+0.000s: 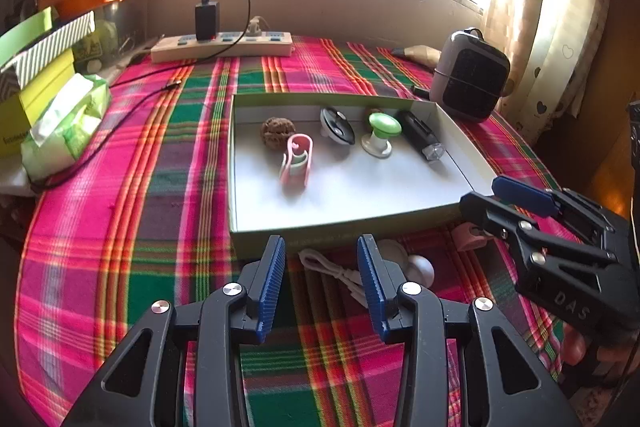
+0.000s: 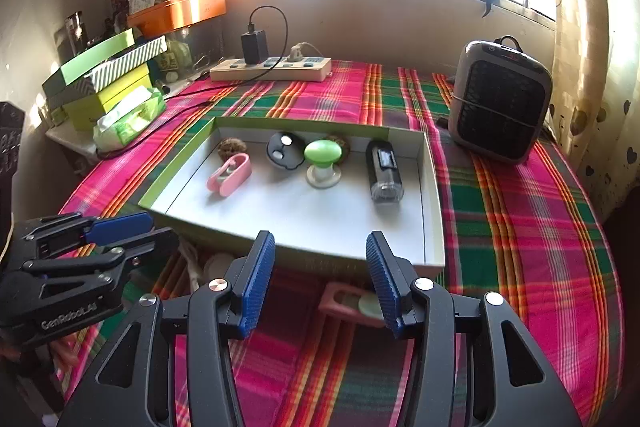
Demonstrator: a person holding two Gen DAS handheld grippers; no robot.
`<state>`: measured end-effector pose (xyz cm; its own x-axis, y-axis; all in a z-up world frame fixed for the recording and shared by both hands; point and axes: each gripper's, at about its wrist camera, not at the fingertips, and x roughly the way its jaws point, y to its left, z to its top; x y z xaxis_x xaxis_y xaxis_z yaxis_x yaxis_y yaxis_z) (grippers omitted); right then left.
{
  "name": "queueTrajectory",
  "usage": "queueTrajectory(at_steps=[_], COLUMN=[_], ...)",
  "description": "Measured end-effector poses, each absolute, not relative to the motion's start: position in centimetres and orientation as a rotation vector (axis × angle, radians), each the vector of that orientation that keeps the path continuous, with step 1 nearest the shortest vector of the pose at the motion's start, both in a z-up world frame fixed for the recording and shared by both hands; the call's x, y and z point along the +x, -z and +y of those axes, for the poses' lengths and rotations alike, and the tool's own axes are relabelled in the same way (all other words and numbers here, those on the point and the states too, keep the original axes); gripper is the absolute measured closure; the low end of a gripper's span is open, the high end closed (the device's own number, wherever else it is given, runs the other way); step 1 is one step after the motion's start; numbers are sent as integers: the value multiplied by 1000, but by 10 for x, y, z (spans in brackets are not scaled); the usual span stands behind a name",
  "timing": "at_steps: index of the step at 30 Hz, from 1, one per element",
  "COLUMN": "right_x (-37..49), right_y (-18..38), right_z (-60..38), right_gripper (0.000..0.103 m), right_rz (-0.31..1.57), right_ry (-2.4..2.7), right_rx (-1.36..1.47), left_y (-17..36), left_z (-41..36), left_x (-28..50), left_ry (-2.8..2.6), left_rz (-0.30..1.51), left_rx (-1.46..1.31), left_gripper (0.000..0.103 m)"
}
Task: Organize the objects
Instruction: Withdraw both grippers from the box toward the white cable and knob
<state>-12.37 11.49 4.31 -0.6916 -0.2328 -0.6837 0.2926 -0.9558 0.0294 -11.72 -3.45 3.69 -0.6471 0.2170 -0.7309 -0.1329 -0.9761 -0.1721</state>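
A shallow green-rimmed box (image 1: 340,223) (image 2: 434,211) on the plaid cloth holds a walnut (image 1: 277,131), a pink clip (image 1: 297,163) (image 2: 229,174), a black round gadget (image 1: 338,127) (image 2: 285,150), a green-topped knob (image 1: 382,133) (image 2: 322,157) and a black flashlight (image 1: 422,139) (image 2: 383,171). In front of the box lie a white cable (image 1: 332,273), a white round object (image 1: 420,267) and a pink object (image 1: 468,237) (image 2: 352,303). My left gripper (image 1: 322,279) (image 2: 132,231) is open and empty above the cable. My right gripper (image 2: 320,279) (image 1: 486,195) is open and empty above the pink object.
A power strip (image 1: 222,47) (image 2: 272,69) with a black charger stands at the back. A grey heater (image 1: 470,77) (image 2: 500,103) sits at the back right. Stacked boxes (image 1: 36,75) (image 2: 104,79) and a tissue pack (image 1: 66,119) (image 2: 128,117) are at the left edge.
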Motion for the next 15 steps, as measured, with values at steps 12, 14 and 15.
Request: queueTrajectory(at_steps=[12, 14, 15], right_x=[-94, -93, -92], right_y=[-33, -32, -32], right_z=[129, 130, 131], right_gripper=[54, 54, 54], right_rz=[82, 76, 73], right_ry=[2661, 2664, 2665], right_rx=[1053, 1057, 1057], left_y=[-22, -20, -20], left_z=[-8, -7, -8], left_x=[-108, -107, -107], left_ry=[-2641, -2641, -2641], left_rz=[-74, -60, -58], left_rx=[-1242, -1257, -1255], left_gripper=[63, 63, 63])
